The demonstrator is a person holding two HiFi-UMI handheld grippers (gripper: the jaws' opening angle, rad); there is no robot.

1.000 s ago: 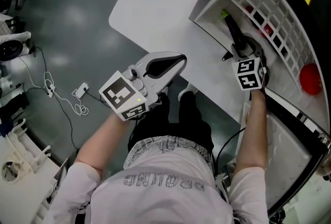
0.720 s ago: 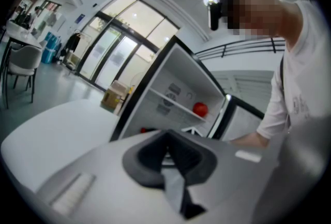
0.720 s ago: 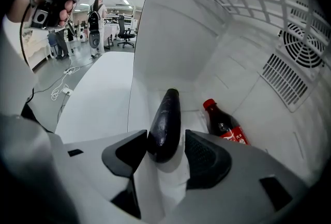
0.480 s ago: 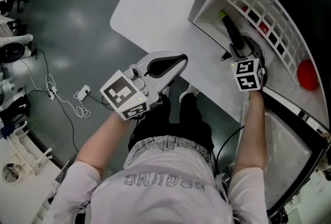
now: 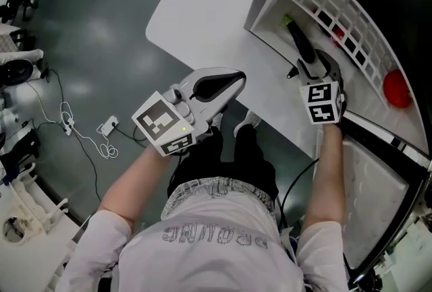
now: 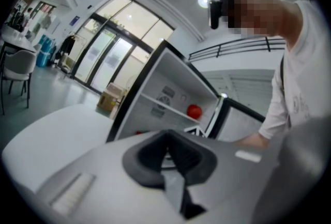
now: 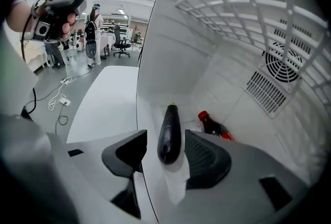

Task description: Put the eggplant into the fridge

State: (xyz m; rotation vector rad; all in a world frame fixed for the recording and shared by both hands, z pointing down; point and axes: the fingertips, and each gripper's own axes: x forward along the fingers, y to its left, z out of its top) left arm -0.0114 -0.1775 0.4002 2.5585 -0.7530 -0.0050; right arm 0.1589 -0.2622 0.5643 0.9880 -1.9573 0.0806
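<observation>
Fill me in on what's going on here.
A person works two handheld grippers at an open fridge. The right claw reaches inside, its jaws apart around the eggplant, which appears to lie on the fridge floor beside a red-capped bottle. The left claw is shut and empty, held back near the white table.

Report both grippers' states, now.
Left gripper: shut, empty.
Right gripper: open, eggplant lying between its jaws.
</observation>
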